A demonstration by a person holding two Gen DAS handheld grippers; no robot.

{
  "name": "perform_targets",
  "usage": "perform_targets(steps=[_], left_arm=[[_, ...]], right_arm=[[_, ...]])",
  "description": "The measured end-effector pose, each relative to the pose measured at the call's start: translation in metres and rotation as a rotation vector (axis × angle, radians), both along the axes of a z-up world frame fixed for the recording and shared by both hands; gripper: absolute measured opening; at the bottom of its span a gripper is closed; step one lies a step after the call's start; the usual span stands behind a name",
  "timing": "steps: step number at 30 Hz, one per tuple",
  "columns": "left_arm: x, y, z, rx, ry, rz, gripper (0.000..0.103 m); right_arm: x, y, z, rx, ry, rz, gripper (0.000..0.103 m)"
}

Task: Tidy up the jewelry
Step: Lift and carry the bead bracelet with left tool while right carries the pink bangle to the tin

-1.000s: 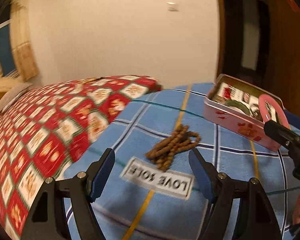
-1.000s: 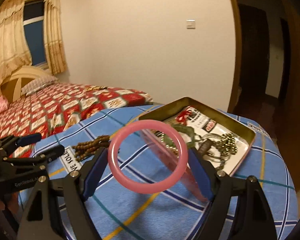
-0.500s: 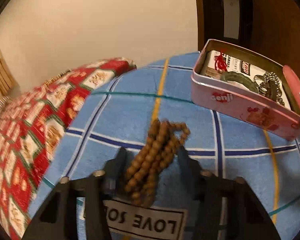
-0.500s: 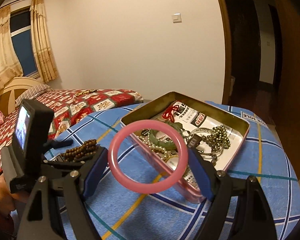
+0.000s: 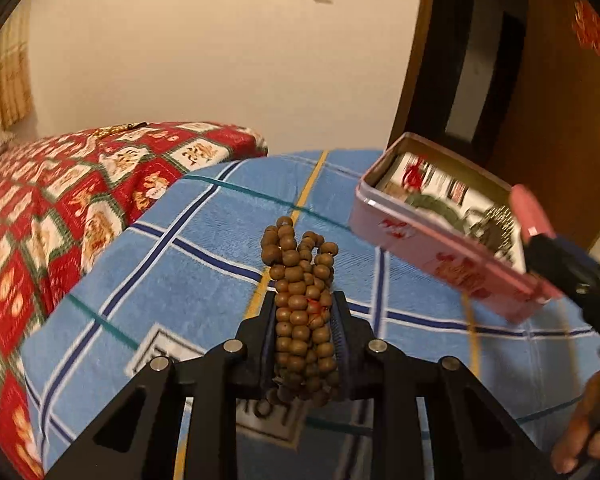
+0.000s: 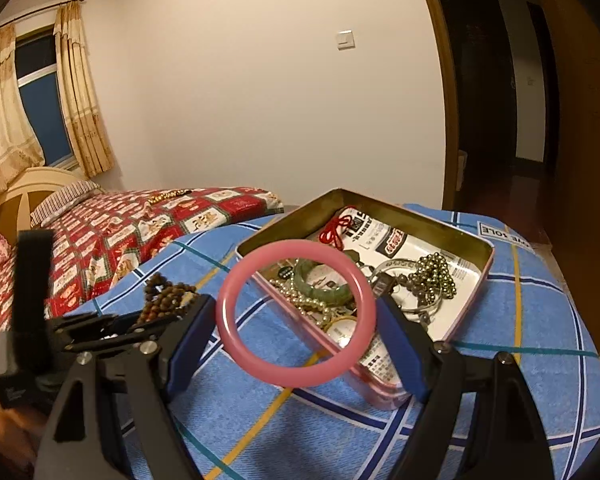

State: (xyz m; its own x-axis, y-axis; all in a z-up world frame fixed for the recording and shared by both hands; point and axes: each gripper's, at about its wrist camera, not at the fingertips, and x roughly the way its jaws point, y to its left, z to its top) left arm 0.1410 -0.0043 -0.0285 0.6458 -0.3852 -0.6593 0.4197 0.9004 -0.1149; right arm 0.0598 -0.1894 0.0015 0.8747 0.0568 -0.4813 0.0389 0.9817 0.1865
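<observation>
the blue checked cloth (image 5: pixel 204 264) carried the open pink tin (image 6: pixel 466 314) of jewelry, already part filled. the right gripper (image 6: pixel 296 316) was clamped across a stiff, smooth pink bangle (image 6: pixel 236 344) just before the tin; it looked slippery. the left gripper (image 5: pixel 303 332) was closing on a limp bundle of wooden beads (image 5: pixel 298 264) on the cloth; a mid-bundle hold seemed safest, since loose loops would sag.
</observation>
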Motion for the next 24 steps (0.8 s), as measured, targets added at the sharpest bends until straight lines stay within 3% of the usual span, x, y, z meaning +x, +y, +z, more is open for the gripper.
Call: perform_targets(steps=[9,15,24], left_arm=[[-0.041,0.003,0.023,-0.145,-0.096,0.039,0.026],[-0.054,-0.006,0.038,-0.174,-0.154,0.043,0.026],[-0.046,-0.039,0.052,-0.177,-0.215,-0.032,0.026]], right_arm=[[-0.01,-0.006,0.01,0.038,-0.063,0.002,0.083],[-0.019,-0.011,0.02,0.013,-0.126,-0.028,0.083],[-0.026,-0.057,0.026,-0.024,-0.158,-0.194,0.084]])
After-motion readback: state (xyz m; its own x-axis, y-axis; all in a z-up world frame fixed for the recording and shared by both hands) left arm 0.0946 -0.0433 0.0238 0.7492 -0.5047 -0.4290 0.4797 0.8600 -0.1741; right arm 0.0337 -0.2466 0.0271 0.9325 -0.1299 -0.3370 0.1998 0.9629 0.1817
